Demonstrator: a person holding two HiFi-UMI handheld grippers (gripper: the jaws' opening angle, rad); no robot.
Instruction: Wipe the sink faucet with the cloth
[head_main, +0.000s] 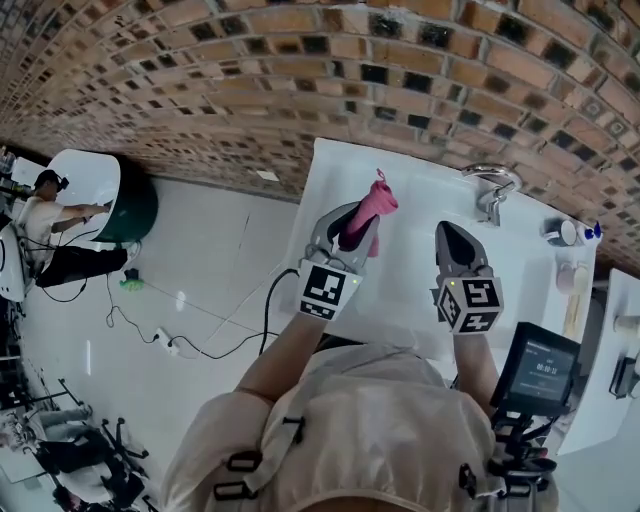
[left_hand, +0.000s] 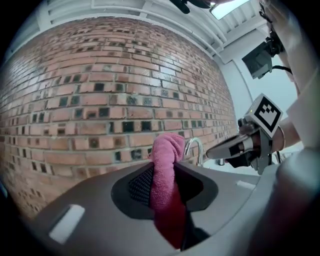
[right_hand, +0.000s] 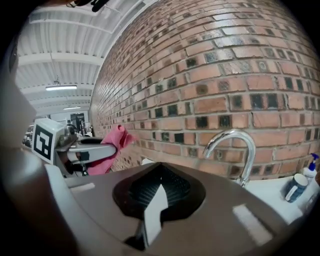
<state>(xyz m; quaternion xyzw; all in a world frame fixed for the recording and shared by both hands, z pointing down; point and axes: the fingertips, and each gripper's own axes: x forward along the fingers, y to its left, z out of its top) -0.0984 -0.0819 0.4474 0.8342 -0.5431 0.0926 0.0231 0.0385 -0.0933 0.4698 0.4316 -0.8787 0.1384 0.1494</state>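
Observation:
A pink cloth (head_main: 376, 203) sticks up out of my left gripper (head_main: 352, 226), which is shut on it over the left part of the white sink counter (head_main: 410, 290). In the left gripper view the cloth (left_hand: 166, 150) hangs down between the jaws. The chrome curved faucet (head_main: 491, 183) stands at the back right of the counter against the brick wall. My right gripper (head_main: 450, 232) hovers beside the left one, nearer the faucet (right_hand: 233, 140), jaws together and empty. The right gripper view shows the left gripper (right_hand: 111, 149) with the cloth (right_hand: 118, 137) off to its left.
Small bottles (head_main: 565, 232) stand on the counter right of the faucet, and a spray bottle (right_hand: 311, 167) shows at the right edge. A screen on a stand (head_main: 536, 368) is at my right. A person (head_main: 50, 230) sits far left, with cables on the floor (head_main: 190, 345).

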